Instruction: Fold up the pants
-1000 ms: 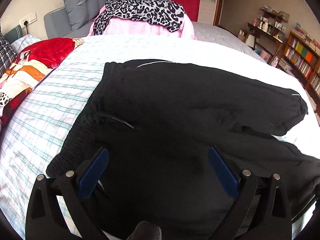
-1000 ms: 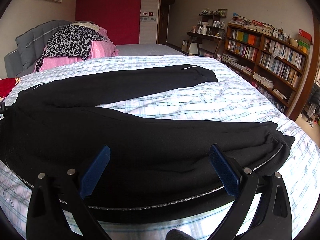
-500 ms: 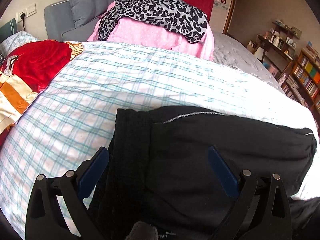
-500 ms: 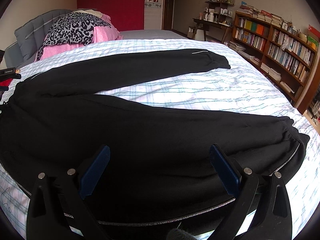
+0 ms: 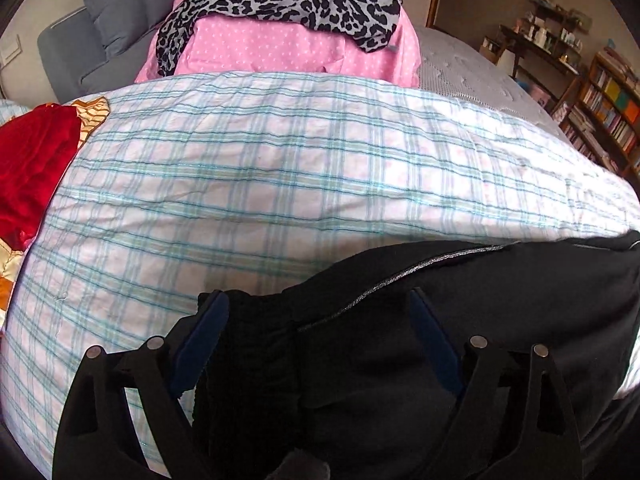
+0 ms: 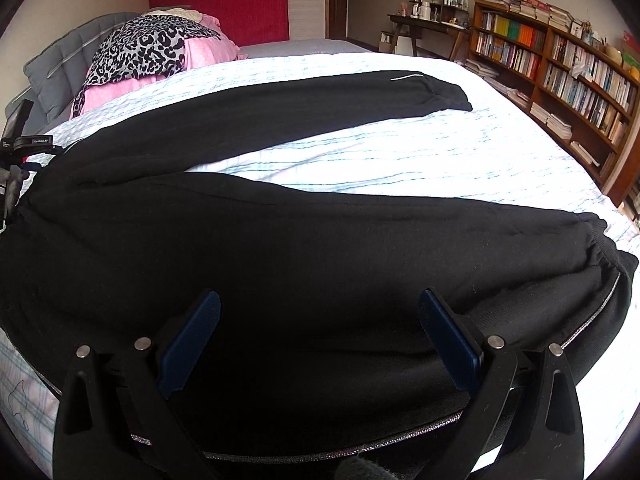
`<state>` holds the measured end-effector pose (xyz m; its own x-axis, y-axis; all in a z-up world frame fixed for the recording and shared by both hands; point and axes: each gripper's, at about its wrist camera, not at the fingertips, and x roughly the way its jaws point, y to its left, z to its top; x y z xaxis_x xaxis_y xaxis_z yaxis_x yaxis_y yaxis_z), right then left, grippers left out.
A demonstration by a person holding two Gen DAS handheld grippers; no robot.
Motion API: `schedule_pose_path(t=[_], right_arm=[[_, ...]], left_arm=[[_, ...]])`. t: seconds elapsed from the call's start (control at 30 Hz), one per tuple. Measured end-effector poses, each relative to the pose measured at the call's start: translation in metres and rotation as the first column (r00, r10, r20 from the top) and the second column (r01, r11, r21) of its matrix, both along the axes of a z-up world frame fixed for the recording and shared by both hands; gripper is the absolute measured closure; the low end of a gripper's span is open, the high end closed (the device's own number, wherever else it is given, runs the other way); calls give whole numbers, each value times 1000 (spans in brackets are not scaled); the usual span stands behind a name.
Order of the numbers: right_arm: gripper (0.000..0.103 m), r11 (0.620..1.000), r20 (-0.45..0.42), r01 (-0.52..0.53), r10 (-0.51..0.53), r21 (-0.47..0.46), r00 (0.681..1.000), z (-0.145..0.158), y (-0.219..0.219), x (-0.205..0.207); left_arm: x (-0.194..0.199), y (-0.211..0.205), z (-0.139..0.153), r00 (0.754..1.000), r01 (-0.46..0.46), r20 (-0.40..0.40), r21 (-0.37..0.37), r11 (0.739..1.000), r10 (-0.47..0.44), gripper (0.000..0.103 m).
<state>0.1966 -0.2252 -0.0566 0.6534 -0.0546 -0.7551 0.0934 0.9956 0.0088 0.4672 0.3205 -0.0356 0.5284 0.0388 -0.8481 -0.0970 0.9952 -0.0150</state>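
Note:
Black pants (image 6: 320,240) lie spread on a bed with a blue-checked sheet (image 5: 280,180), legs apart in a V and pointing right. In the left wrist view the pants' waistband (image 5: 256,344) sits between the open fingers of my left gripper (image 5: 316,336), at the far corner of the waist. My right gripper (image 6: 320,332) is open above the near leg, with the fabric under and between its blue pads (image 6: 188,344). The far leg (image 6: 320,100) ends in a cuff near the bed's right side.
A pile of pink and leopard-print cloth (image 5: 288,20) lies at the head of the bed by a grey headboard (image 5: 108,28). Red and orange cloth (image 5: 32,168) lies at the left. Bookshelves (image 6: 560,68) stand along the right wall.
My left gripper has moved forward over the pants to the far waistband edge, so more bare sheet shows ahead. My right gripper has moved closer over the near leg. Both stay open.

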Motion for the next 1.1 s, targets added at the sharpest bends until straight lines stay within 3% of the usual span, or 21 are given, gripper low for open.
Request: schedule_pose_path(t=[0.1, 0.17, 0.27, 0.37, 0.47, 0.5, 0.53, 0.6, 0.7, 0.77, 0.97, 1.0, 1.1], right_arm=[[3, 1000, -7, -3, 4, 13, 1000, -2, -1, 0], [3, 1000, -10, -3, 3, 21, 1000, -3, -3, -1], [3, 1000, -16, -3, 4, 29, 1000, -4, -5, 0], [3, 999, -31, -8, 9, 39, 999, -6, -6, 1], [3, 999, -35, -10, 12, 50, 999, -6, -7, 0], [3, 999, -33, -11, 13, 54, 999, -6, -8, 0], [3, 998, -32, -12, 14, 58, 999, -6, -8, -1], [3, 997, -33, -15, 17, 70, 999, -4, -10, 0], [3, 995, -38, -33, 36, 93, 999, 2, -13, 3], [3, 996, -25, -35, 38, 80, 999, 9, -14, 7], [3, 998, 45, -38, 36, 51, 998, 30, -16, 10], [3, 998, 46, -36, 33, 56, 998, 29, -16, 11], [3, 995, 27, -43, 41, 85, 999, 24, -14, 15]], left_arm=[[5, -2, -12, 998, 40, -47, 34, 999, -38, 14], [6, 2, -12, 998, 45, -52, 17, 999, -44, 14], [6, 6, -12, 998, 38, -59, 19, 999, -37, 23], [1, 12, -9, 999, -1, -49, 50, 999, 4, 44], [-6, 20, -4, 1000, -16, -22, 17, 1000, 16, 61], [-11, 22, -2, 999, -31, -4, 17, 999, 31, 75], [-15, 24, 1, 999, -33, 14, -6, 999, 33, 79], [-27, 23, 7, 999, -10, 49, -72, 997, 13, 100], [-41, 15, 12, 996, 0, 90, -69, 998, 6, 103], [-47, 9, 14, 993, -20, 113, -54, 998, 26, 103], [-38, 22, 19, 985, -112, 117, -108, 988, 124, 100], [-34, 28, 19, 984, -128, 106, -136, 982, 143, 93], [-31, 42, 19, 981, -153, 86, -210, 966, 174, 22]])
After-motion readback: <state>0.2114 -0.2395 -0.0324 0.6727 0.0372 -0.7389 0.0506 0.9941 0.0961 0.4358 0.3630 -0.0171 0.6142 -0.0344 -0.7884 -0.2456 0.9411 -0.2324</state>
